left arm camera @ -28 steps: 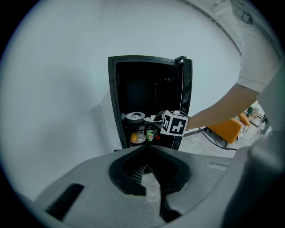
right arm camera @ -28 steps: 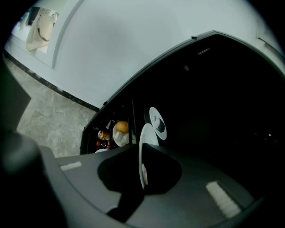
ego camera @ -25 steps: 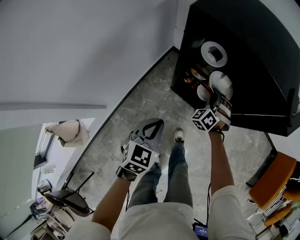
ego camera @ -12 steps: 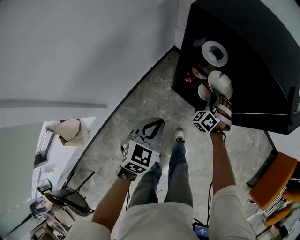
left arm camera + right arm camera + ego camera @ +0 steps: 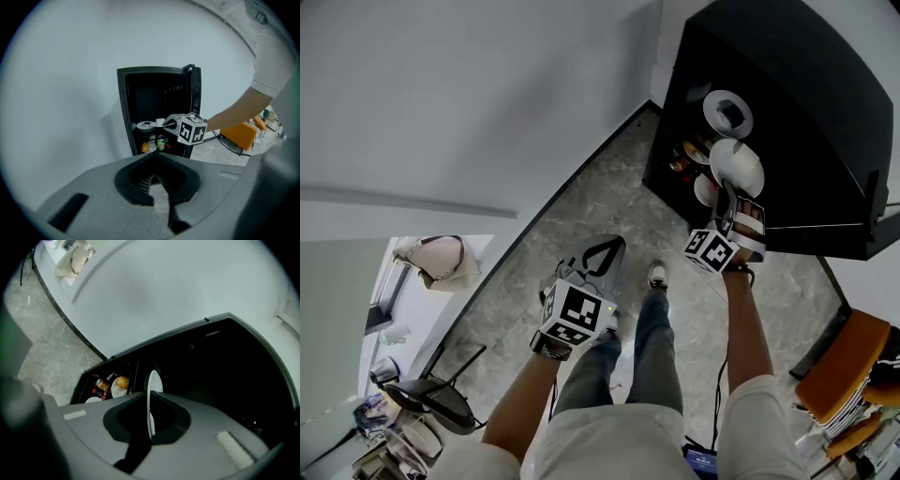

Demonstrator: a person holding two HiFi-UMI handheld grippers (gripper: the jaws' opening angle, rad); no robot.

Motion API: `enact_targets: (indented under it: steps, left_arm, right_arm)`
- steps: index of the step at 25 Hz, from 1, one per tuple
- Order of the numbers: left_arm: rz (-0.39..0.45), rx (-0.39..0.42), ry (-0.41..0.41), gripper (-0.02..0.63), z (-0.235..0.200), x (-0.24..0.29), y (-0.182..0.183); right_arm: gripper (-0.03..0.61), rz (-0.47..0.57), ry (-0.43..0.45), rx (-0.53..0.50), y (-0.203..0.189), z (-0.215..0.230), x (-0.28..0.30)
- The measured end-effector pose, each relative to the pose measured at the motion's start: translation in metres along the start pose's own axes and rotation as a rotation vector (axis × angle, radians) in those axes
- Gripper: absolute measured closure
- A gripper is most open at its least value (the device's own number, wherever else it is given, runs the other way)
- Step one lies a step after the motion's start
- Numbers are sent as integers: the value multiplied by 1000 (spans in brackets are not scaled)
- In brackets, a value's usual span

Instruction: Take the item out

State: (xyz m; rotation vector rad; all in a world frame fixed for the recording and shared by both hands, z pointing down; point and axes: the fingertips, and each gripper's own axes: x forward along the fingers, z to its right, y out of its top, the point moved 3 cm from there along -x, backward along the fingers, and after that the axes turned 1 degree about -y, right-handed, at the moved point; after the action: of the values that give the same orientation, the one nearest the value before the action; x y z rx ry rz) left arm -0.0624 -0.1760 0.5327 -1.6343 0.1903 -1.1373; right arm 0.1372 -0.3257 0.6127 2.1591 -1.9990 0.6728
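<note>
At cabinet mouth, plate higher

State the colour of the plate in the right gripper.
White: the plate shows best in the head view.

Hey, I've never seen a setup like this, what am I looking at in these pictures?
A person stands holding a hand-held gripper in each hand. One picture comes from a head camera looking down; the other two from cameras riding on the grippers. The right hand-held gripper is clamped on the rim of a white plate at an open black cabinet, whose shelves hold another plate, an orange and a can. The left hand-held gripper is shut and empty, in front of the person's legs.
</note>
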Motion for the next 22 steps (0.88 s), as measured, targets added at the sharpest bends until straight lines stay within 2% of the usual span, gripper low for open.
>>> enact_targets:
  steps: [7, 14, 22]
  left_arm:
    - [72, 15, 16, 609, -3, -27, 25]
    - [168, 17, 34, 609, -2, -69, 60]
    - [249, -10, 55, 609, 5, -126, 80]
  right_arm:
    - [558, 118, -27, 7, 36, 40, -44]
    - [558, 239, -60, -10, 85, 85, -112]
    - [558, 351, -96, -92, 126, 120, -198]
